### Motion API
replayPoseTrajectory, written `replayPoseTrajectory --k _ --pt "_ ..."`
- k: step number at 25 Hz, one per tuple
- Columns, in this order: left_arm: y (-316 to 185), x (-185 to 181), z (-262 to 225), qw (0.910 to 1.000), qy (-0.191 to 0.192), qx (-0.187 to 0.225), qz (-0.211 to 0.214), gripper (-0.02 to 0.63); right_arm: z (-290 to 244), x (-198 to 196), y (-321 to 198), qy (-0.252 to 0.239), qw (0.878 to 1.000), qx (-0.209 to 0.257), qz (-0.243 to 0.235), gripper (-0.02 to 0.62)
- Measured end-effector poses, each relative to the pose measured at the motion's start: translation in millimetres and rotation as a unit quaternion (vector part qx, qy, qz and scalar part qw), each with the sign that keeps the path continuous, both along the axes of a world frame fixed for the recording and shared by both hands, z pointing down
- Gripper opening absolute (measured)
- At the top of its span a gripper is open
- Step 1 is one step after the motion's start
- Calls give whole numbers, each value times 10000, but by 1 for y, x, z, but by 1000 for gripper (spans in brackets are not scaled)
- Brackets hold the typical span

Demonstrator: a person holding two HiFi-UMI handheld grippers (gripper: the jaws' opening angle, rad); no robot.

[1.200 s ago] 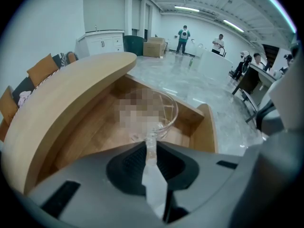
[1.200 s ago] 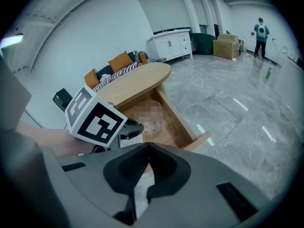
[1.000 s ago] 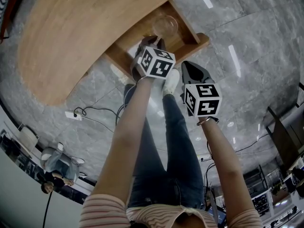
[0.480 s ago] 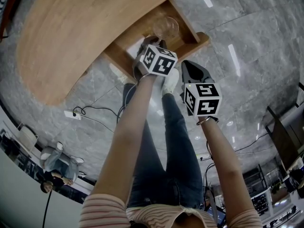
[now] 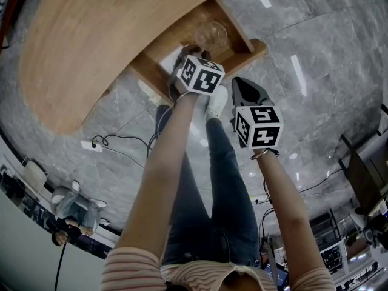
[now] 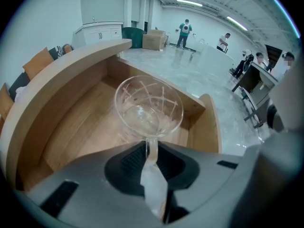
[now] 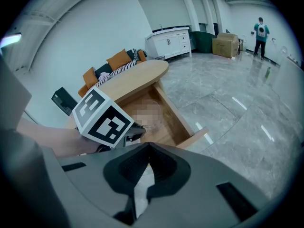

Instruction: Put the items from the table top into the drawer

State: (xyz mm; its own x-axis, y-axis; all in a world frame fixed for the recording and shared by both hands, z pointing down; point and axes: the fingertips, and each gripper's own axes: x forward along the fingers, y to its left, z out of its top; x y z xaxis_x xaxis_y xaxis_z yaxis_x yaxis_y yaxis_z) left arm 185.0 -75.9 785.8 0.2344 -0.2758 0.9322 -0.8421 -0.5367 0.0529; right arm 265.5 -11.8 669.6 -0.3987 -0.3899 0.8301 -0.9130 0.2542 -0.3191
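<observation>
Over the open wooden drawer [image 5: 257, 48], the left gripper [image 5: 193, 52] hangs with a clear stemmed glass [image 5: 211, 34] in its jaws. The glass has a wide, shallow bowl with thin pale streaks across it and a slim stem. The jaws are pinched narrow onto that stem, and the bowl points away from the gripper, down into the drawer. It sits about midway between the drawer's side walls. I cannot tell whether the rim touches the drawer's floor.

The drawer juts out from under the rounded edge of the wooden tabletop [image 5: 103, 35], above a grey, glossy tiled floor [image 5: 315, 53]. The right gripper [image 5: 240, 87] hovers off the drawer's front corner, over the floor, with its jaws together and nothing between them. The person's legs in jeans [image 5: 212, 187] and a white shoe [image 5: 217, 102] are below the arms, and a power strip [image 5: 91, 145] with its cable lies on the floor beyond the tabletop's edge.

The left gripper view looks through the bowl [image 6: 148, 107] to the drawer's bare wooden floor [image 6: 85, 127], which the gripper partly covers in the head view. From the right gripper view, the left gripper's marker cube [image 7: 102, 118] blocks part of the drawer [image 7: 178, 122], and a sofa with orange cushions [image 7: 114, 63] stands behind the table.
</observation>
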Motion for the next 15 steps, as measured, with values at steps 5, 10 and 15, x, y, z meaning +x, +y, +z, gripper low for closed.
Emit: replayPoseTrajectory --k 5,10,15 --pt "0 2 1 9994 230 -85 -237 57 1 1 0 4 10000 2 -7 8" --pt "-1 1 -4 9988 324 -128 -341 81 -3 -1 -1 -2 10000 18 -21 8" --pt "-1 -2 -19 9984 370 -60 -421 101 -10 -2 -5 -23 10000 72 -27 8"
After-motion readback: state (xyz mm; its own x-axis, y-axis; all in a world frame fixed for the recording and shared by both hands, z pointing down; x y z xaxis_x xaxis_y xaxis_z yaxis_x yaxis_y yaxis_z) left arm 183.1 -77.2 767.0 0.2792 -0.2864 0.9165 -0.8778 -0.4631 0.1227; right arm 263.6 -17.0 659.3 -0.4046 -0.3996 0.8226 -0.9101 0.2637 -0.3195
